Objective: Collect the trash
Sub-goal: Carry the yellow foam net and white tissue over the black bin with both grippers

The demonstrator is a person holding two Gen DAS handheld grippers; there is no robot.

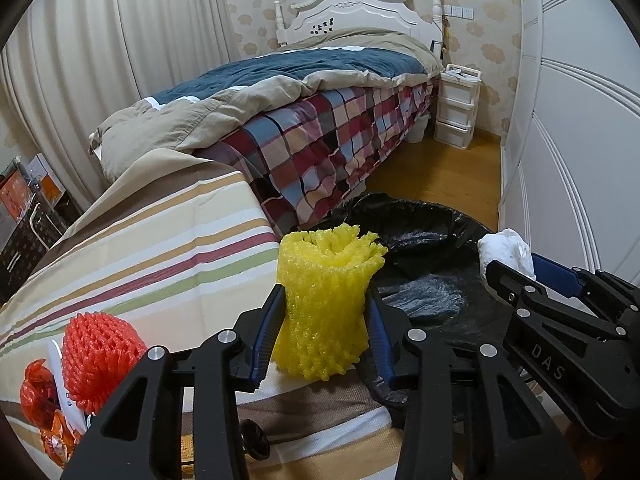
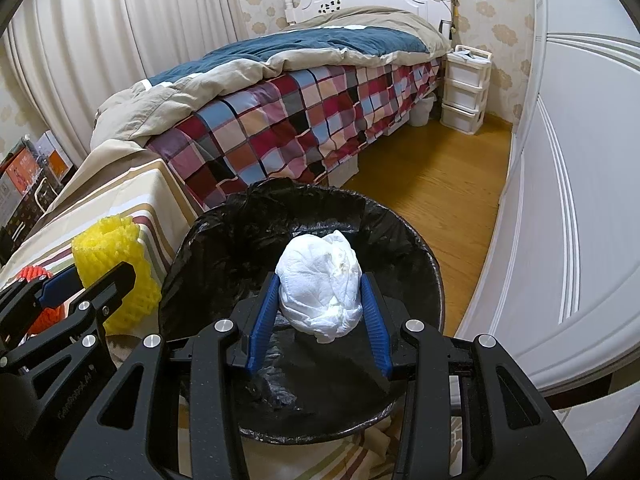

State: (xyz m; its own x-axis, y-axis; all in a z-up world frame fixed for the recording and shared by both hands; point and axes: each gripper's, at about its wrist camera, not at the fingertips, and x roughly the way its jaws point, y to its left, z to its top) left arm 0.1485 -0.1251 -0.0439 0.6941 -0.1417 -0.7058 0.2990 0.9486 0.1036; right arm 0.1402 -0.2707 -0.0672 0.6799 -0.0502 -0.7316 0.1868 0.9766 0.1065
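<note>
My left gripper (image 1: 326,316) is shut on a yellow foam fruit net (image 1: 326,300), held over the striped table's edge beside the bin. It also shows in the right wrist view (image 2: 112,264). My right gripper (image 2: 320,300) is shut on a crumpled white tissue wad (image 2: 320,284), held above the open bin lined with a black bag (image 2: 224,240). The tissue wad (image 1: 506,252) and the bin (image 1: 420,240) also show in the left wrist view. A red foam net (image 1: 100,356) and orange wrappers (image 1: 40,396) lie on the striped tablecloth (image 1: 160,248).
A bed with a plaid sheet (image 2: 288,120) stands behind the table and bin. A white wardrobe (image 2: 580,200) runs along the right. A white drawer unit (image 2: 466,88) stands by the headboard. Boxes (image 2: 28,184) sit at far left. Wooden floor (image 2: 432,184) lies between bed and wardrobe.
</note>
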